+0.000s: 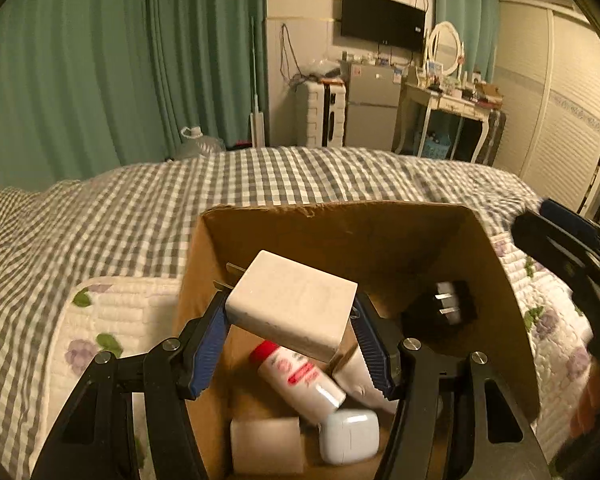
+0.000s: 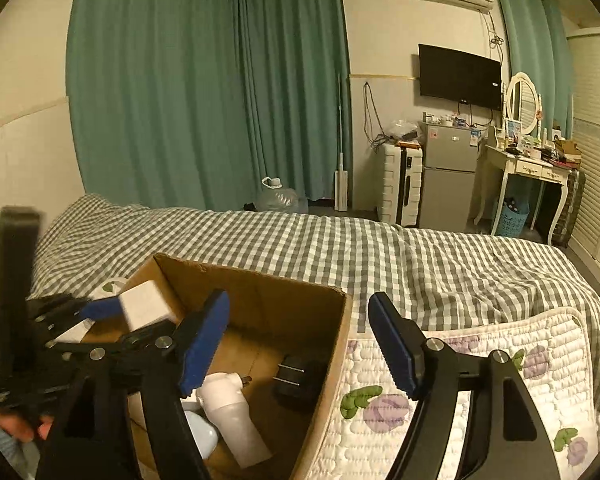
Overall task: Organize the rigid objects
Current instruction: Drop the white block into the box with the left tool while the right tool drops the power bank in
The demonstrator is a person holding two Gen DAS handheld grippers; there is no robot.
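While the left tool (image 1: pixel 290 332) grips a white charger (image 1: pixel 292 306) over the box (image 1: pixel 340 216), the right tool (image 2: pixel 300 340) stands open, empty.
Bottle (image 1: pixel 300 376), case (image 1: pixel 350 434) and black plug (image 1: pixel 444 308) already lie inside; the charger seems the last piece. Box walls rise close around it, with open bed (image 1: pixel 140 208) beyond.

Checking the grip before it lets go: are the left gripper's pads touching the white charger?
Touching. The left wrist view shows both blue pads pressed against the white charger, held above the cardboard box.
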